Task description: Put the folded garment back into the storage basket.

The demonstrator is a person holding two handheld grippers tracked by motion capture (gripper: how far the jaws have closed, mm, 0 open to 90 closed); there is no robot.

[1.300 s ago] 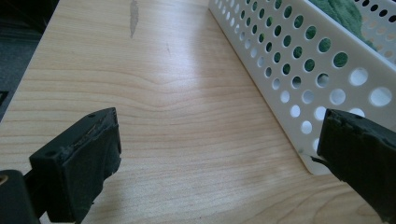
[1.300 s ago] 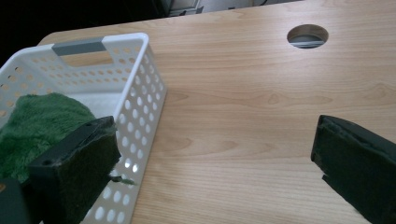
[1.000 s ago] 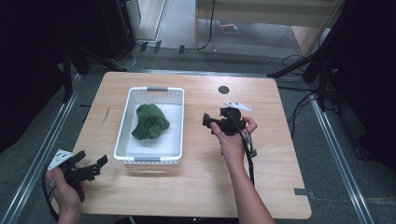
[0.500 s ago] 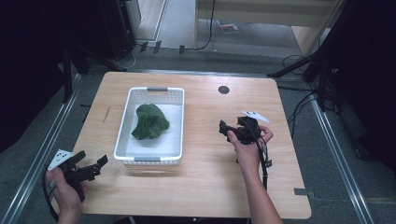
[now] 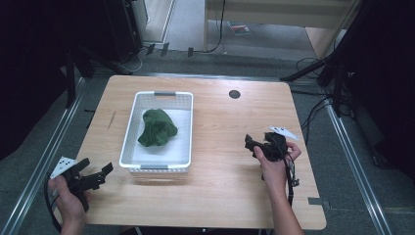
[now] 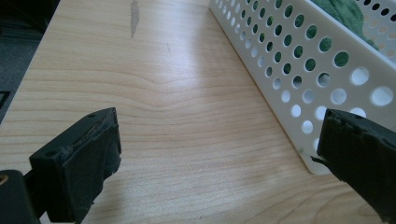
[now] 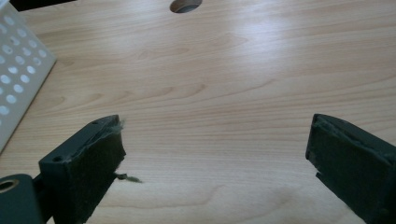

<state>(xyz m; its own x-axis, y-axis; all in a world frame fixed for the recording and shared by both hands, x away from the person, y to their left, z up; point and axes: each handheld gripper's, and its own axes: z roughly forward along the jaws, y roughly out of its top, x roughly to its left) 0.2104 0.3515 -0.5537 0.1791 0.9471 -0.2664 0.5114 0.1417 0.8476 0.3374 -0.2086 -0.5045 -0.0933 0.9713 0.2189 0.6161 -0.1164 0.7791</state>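
Left tongs (image 5: 105, 172): nearest to me, at the desk's near left corner, I hold them low over the wood. They are released, with bare desk between the jaws, and they point at the basket's near corner, just short of it.
Right tongs (image 5: 250, 143): on the right side of the desk, well apart from the basket, I aim them left across the wood. The jaws stand wide with nothing between them and have just been closing a little. A few green fibres cling to one pad.
Desk (image 5: 220, 186): pale wood.
Basket (image 5: 155, 166): white, perforated, left of the desk's centre, long side running away from me.
Green cloth (image 5: 157, 128): bunched in a heap inside the basket, around its middle.
Round hole (image 5: 234, 94): dark, near the desk's far edge.
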